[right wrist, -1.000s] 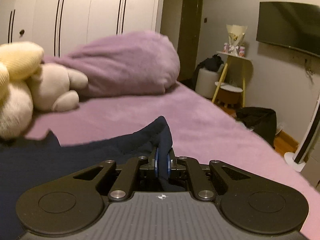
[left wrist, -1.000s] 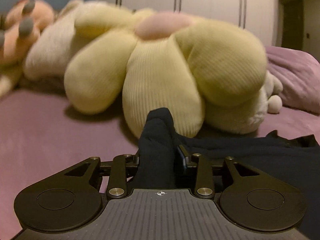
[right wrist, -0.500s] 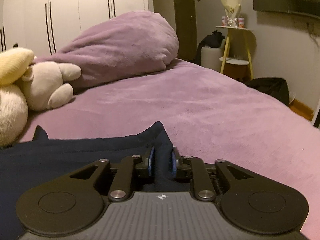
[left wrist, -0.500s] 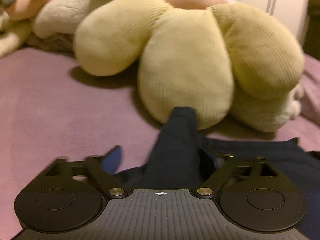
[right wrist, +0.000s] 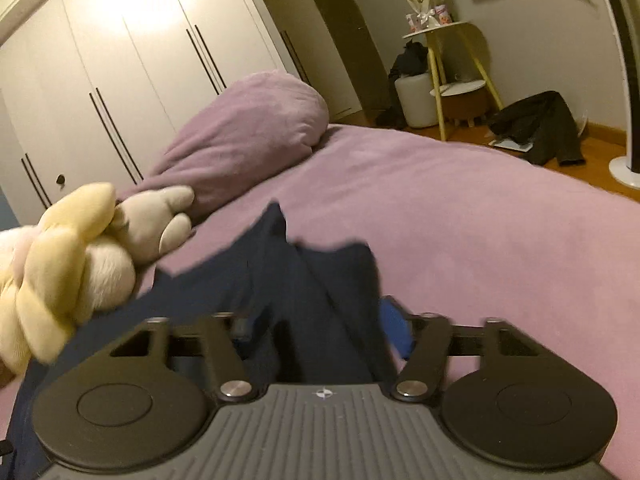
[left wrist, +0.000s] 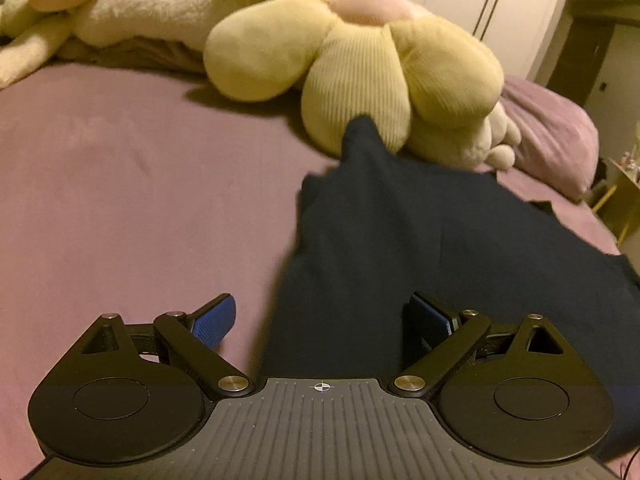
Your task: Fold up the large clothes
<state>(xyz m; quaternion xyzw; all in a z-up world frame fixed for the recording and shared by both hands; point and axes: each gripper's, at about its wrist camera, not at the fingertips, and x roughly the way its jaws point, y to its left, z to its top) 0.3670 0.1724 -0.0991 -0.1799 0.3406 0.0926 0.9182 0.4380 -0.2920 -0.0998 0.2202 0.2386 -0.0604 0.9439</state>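
Observation:
A dark navy garment (left wrist: 380,232) lies on the purple bed; it also shows in the right wrist view (right wrist: 288,288). My left gripper (left wrist: 324,316) is open, its blue pads (left wrist: 214,318) spread wide on either side of a strip of the cloth that runs between them. My right gripper (right wrist: 320,328) is open too, with a fold of the garment lying between its spread fingers. One corner of the cloth points toward the plush toys.
A yellow flower plush (left wrist: 360,64) and a white plush (left wrist: 472,140) lie just beyond the garment. A purple pillow (right wrist: 248,132) sits at the bed head. White wardrobes (right wrist: 120,60), a yellow side table (right wrist: 452,68) and dark clothes on the floor (right wrist: 540,124) lie beyond the bed.
Both grippers have opened and let go of the garment corners. Both have risen and pulled back, so more of the garment and bed shows.

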